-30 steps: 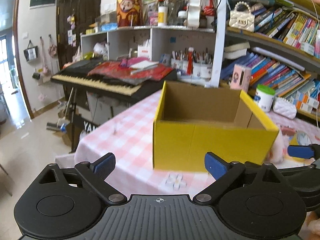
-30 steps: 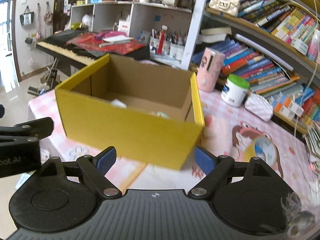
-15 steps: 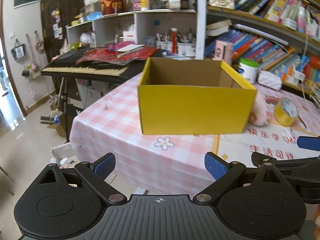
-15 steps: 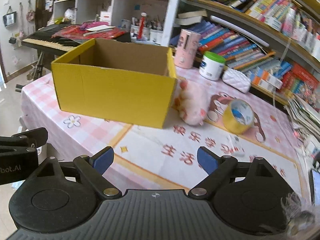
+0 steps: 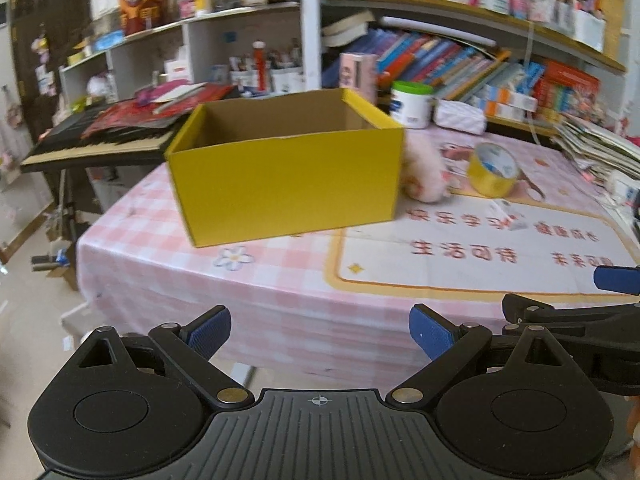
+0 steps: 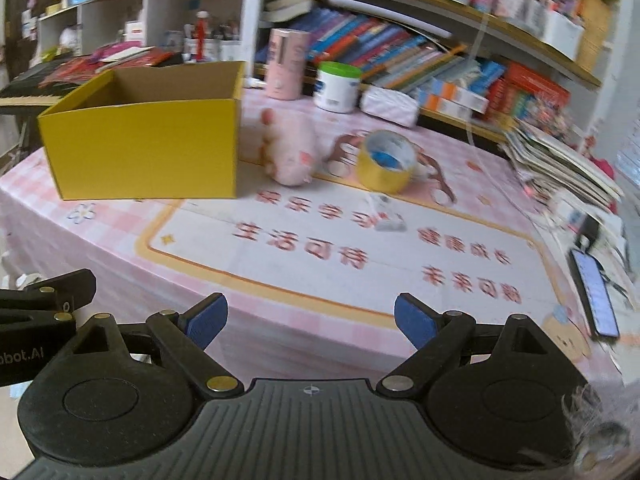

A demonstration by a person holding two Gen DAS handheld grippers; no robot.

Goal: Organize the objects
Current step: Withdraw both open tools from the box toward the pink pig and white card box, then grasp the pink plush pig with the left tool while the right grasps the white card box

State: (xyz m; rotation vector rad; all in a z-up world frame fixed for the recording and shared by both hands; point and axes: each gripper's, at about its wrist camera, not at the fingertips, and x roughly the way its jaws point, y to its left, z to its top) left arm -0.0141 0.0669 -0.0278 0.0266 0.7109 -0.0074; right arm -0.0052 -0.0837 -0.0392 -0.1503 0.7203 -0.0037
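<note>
While both tongs, left (image 5: 320, 330) and right (image 6: 311, 316), hung released and empty, the yellow box (image 6: 140, 140) stood on the tabletop (image 6: 320, 272), plush toy (image 6: 290, 150) touching its side, tape roll (image 6: 385, 162) near.

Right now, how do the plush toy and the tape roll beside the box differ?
The plush toy is pink, fuzzy and irregular in shape; the tape roll is a yellow ring with an open core. The toy lies close against the yellow box; the roll sits farther from the box, apart from the toy. Both rest on the table, outside the box.
</note>
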